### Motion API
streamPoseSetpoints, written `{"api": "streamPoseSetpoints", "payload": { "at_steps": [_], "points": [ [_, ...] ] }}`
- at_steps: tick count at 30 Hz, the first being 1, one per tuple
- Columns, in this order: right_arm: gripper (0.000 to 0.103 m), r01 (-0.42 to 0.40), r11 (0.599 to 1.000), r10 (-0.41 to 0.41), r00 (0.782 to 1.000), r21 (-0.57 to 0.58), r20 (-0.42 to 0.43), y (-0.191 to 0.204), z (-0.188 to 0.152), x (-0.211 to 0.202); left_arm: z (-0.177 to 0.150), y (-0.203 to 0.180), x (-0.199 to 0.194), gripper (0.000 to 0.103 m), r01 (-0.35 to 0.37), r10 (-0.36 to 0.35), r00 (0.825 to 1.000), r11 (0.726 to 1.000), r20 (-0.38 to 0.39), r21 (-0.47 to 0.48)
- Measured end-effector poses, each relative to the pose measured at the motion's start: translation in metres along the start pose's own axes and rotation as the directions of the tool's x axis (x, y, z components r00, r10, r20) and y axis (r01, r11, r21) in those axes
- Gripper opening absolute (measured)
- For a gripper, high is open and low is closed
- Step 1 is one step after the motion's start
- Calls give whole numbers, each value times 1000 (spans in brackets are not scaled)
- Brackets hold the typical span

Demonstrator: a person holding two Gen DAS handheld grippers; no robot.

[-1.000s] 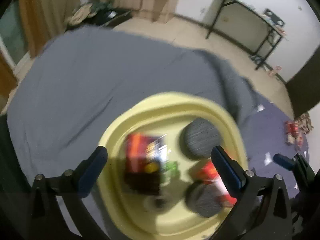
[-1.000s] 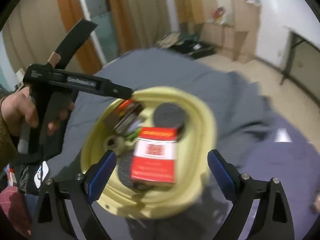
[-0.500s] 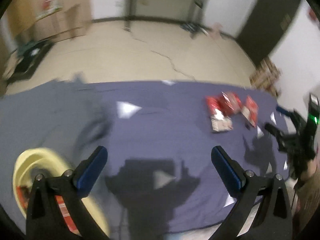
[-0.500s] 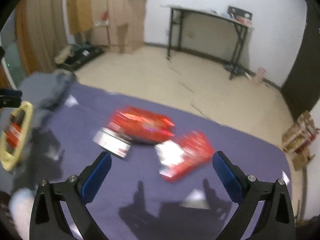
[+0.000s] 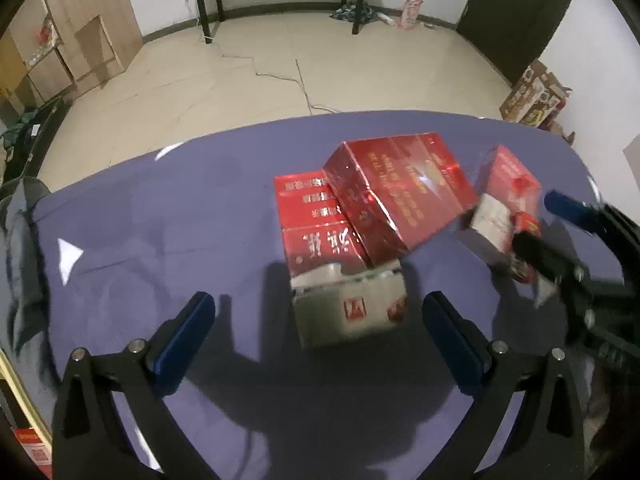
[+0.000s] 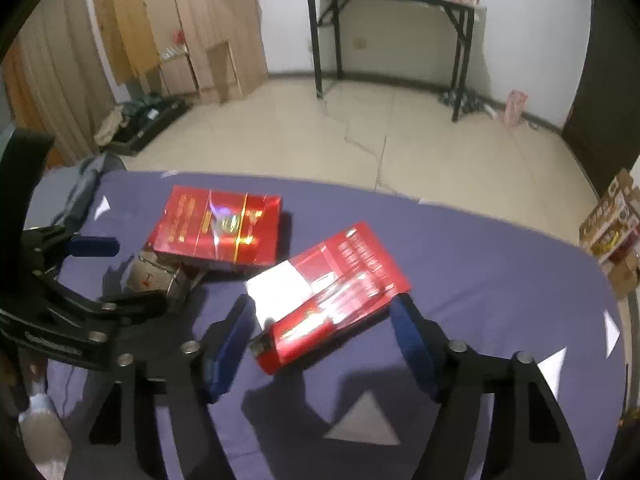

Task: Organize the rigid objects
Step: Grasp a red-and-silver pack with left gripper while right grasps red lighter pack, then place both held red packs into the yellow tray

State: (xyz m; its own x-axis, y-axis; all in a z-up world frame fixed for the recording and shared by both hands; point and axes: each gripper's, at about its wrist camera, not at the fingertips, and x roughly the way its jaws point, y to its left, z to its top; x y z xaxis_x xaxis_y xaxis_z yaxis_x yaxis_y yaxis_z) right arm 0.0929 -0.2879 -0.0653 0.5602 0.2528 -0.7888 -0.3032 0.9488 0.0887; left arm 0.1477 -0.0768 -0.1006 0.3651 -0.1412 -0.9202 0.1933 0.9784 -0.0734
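Between the spread jaws of the right gripper (image 6: 320, 336) lies a red box (image 6: 328, 294), ungripped. Just ahead of the left gripper (image 5: 318, 328), also spread, two more boxes (image 5: 360, 232) lie stacked, none yet collected.

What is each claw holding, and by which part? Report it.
Nothing. The left claw and right claw are open, each straddling a red box without touching.

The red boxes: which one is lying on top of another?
The glossy red box with gold stripes. It rests tilted across the red and grey box under it, while the third red box lies alone on the purple cloth.
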Motion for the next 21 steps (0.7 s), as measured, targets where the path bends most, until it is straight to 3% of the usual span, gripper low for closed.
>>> {"api": "streamPoseSetpoints", "payload": {
  "at_steps": [3,7,11,21],
  "points": [
    [57,40,999,-40,999,18,-8,4,3,2,3,3,8,99,3,-3,1000,999,2,-37],
    [37,27,998,-27,1000,56,-1,-8,0,3,0,11,10,59,24,-22,999,997,30,-71],
    [21,-16,998,14,1000,58,23,-22,-7,-4,-4,20,6,58,66,-63,997,995,47,-76],
    [20,-21,995,15,998,97,63,-38,-19,-24,-32,68,-27,58,88,-81,994,989,67,-115]
  ]
}}
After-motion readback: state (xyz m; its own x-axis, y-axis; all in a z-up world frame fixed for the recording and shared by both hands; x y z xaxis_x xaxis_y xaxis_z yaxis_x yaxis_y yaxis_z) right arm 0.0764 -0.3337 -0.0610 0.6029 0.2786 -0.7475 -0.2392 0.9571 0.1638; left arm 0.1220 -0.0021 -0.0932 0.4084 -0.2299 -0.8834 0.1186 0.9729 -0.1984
